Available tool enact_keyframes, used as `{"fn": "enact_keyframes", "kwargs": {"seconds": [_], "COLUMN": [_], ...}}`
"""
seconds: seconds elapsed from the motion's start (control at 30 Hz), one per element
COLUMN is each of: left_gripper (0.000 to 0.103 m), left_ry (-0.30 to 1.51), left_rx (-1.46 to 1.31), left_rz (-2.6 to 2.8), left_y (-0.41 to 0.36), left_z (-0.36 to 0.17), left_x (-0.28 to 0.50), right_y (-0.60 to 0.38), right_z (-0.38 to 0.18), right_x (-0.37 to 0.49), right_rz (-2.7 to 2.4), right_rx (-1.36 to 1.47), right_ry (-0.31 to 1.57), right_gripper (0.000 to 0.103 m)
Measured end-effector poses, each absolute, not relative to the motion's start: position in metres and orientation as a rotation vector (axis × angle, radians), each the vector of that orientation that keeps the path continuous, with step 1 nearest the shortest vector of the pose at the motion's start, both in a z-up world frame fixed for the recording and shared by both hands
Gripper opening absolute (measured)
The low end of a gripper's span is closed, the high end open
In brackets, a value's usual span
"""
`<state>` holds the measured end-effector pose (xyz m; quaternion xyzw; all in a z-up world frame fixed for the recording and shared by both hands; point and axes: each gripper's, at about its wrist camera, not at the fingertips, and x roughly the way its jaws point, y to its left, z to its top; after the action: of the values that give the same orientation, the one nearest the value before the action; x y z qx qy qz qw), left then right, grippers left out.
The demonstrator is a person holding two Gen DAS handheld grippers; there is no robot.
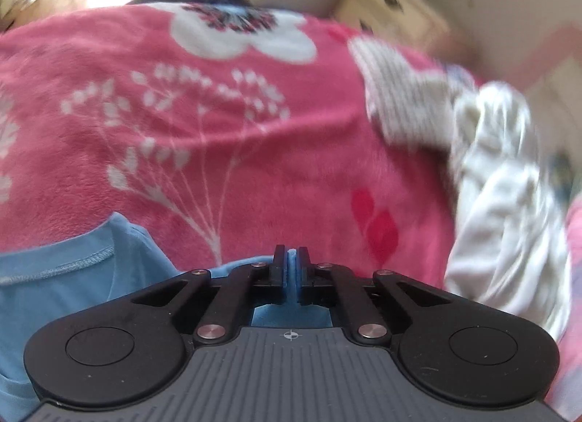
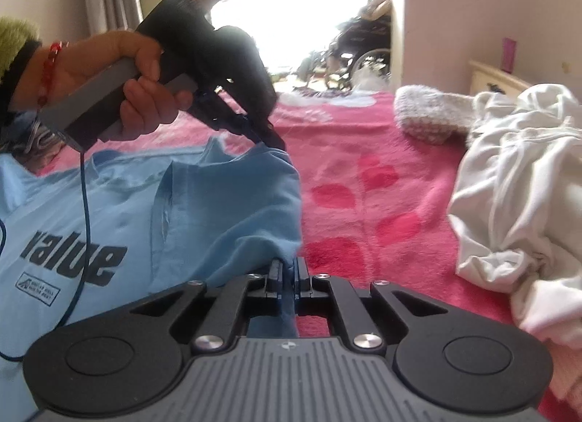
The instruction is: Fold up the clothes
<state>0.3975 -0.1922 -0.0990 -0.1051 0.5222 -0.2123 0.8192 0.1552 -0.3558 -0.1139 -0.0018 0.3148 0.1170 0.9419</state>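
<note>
both sets of fingers are clamped on the blue t-shirt (image 2: 152, 211), which lies on the pink blanket (image 2: 363, 204) at nine o'clock. the left gripper (image 1: 291, 262) and right gripper (image 2: 289, 273) pinch only thin edges, so a tug could slip the cloth free or bunch the fold.

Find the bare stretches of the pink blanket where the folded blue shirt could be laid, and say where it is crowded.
Free: the broad middle of the pink blanket, between the blue shirt and the white clothes pile, reaching back to the big white flower print. Crowded: the right edge, where the pile and a grey knitted item lie together.
</note>
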Motion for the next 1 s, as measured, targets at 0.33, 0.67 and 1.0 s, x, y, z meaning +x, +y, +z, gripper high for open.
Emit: {"fn": "enact_keyframes", "kwargs": {"seconds": [0.33, 0.67, 1.0], "left_gripper": [0.002, 0.035, 0.041], "left_ry": [1.013, 1.051, 0.973], "left_rx": [-0.355, -0.405, -0.07], "left_rz": [-0.38, -0.397, -0.555], "left_y": [-0.194, -0.188, -0.147], "left_z": [-0.11, -0.103, -0.043], "left_x": [0.403, 0.413, 0.362], "right_y": [-0.361, -0.369, -0.356], "right_z": [-0.126, -0.129, -0.09], "right_x": [0.15, 0.147, 0.148], "right_rz": [0.17, 0.17, 0.305], "right_rx": [0.037, 0.057, 0.118], "right_ry": [0.682, 0.72, 0.655], "right_gripper": [0.0, 0.0, 0.01]}}
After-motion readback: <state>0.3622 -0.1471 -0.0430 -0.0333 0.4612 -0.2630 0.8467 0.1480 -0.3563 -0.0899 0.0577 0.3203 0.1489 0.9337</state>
